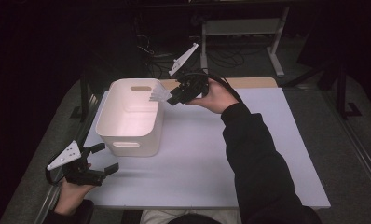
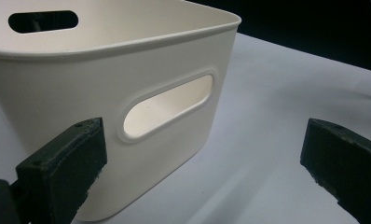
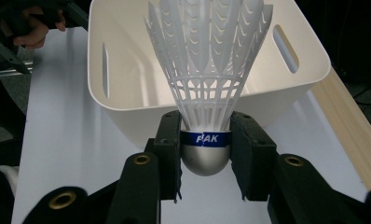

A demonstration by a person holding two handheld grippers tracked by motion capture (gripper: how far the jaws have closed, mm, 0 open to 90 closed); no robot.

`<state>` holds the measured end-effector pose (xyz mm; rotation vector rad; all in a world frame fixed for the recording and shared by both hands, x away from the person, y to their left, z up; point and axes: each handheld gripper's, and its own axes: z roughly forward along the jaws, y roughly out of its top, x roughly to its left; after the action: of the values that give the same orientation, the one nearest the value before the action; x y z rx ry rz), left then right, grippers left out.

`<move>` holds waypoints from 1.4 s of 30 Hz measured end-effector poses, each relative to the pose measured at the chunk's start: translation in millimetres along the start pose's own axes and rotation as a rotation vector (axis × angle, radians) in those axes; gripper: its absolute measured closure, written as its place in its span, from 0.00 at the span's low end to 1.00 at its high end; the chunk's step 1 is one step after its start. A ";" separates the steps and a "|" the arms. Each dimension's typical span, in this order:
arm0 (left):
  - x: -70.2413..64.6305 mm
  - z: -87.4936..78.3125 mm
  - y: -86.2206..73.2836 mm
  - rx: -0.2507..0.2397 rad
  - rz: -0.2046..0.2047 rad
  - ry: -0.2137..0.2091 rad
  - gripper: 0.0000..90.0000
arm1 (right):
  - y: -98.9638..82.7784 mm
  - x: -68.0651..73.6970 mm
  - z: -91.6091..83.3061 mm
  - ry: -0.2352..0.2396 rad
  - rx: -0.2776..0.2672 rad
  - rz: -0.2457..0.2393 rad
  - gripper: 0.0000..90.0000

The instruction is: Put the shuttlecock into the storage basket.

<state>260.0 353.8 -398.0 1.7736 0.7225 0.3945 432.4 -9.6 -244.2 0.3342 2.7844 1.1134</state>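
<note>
Taking the white bin [image 1: 130, 119] as the landmark and reading from its left: the left hand-held gripper [image 1: 103, 158] rests low at the bin's near-left corner, on the edge of the bench [image 1: 211, 158]. Its jaws stand wide apart with nothing between them, and in the left gripper view they frame the bin's near wall and its handle slot [image 2: 167, 106] without touching it. That hand is just beside the bin but carries nothing.

Over the bin's far-right rim hangs the shuttlecock [image 1: 159, 94], clamped in the right hand-held gripper [image 1: 172, 99]. The right gripper view shows the grip plainly: the two pads [image 3: 168, 140] press on either side of the blue band above the rounded silver cap [image 3: 205, 161], so the jaws are narrowed on the shuttlecock [image 3: 207, 60] and not fully closed. The right hand [image 1: 216, 95] sits to the right of the bin, above the bench.

The relation that matters is the shuttlecock's long axis. It runs out from the jaws, cap at the gripper and white skirt leading, pointing leftward across the rim toward the bin's open interior. In the high view the skirt's tip looks to be just over the rim, while the cap and the gripper still seem to lie outside the right wall. My judgement is that a drop calls for carrying the cap a little further leftward over the opening before the jaws part, or the shuttlecock may catch the rim.
</note>
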 end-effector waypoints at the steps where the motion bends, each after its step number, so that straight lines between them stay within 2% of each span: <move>1: 0.0 -0.2 0.0 0.000 0.000 0.000 0.00 | 0.9 0.8 0.9 0.001 0.003 0.001 0.71; 13: 0.0 -0.1 0.1 0.000 0.000 0.000 0.00 | 14.8 7.3 10.5 0.022 0.002 -0.019 0.71; 27: -0.1 -0.3 0.1 -0.003 0.000 -0.001 0.00 | 31.1 17.2 26.4 0.049 0.053 -0.055 0.71; 42: -0.2 -0.3 0.1 -0.005 -0.001 -0.003 0.00 | 44.0 25.0 44.3 0.079 0.057 -0.073 0.71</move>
<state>259.6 353.9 -397.9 1.7689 0.7199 0.3925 423.9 57.0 -246.5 0.1960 2.8760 1.0555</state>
